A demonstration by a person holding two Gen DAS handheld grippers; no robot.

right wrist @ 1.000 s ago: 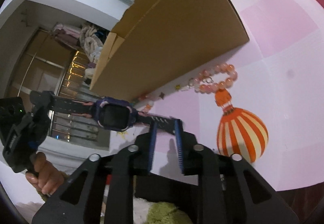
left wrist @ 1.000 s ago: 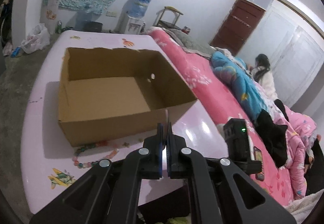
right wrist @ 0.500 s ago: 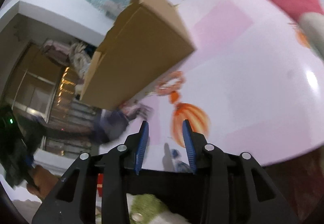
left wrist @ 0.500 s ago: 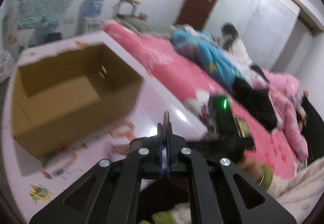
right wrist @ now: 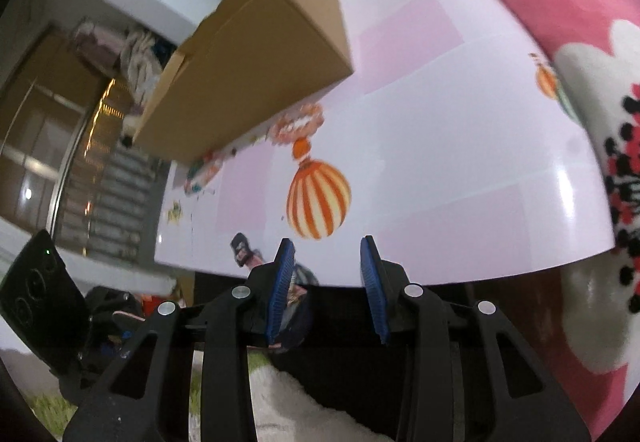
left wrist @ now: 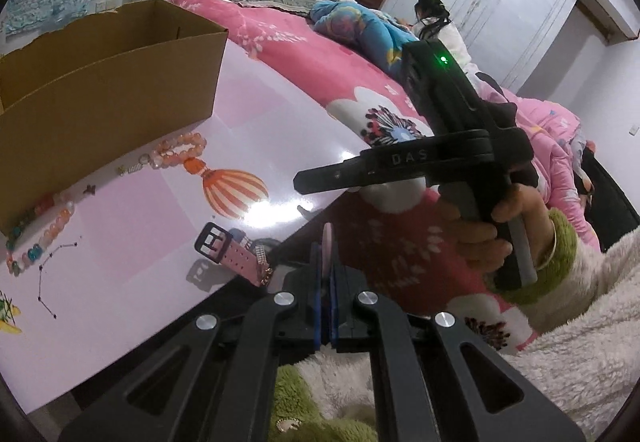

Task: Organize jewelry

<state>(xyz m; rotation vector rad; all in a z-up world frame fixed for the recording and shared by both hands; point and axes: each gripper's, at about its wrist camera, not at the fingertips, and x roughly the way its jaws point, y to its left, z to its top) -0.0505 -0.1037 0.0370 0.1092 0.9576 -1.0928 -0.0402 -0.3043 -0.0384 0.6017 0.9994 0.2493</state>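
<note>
The watch (left wrist: 240, 258) lies at the near edge of the desk (left wrist: 280, 130), its pink strap pinched between the pressed-together left tongs (left wrist: 326, 274). The right tongs (right wrist: 328, 282) stand spread with nothing between them. Bead bracelets (left wrist: 180, 150) lie beside the box (left wrist: 100, 90).

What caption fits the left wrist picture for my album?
Shut left gripper pinching a thin pink strap beside the pink watch, beads and cardboard box on the table.
</note>
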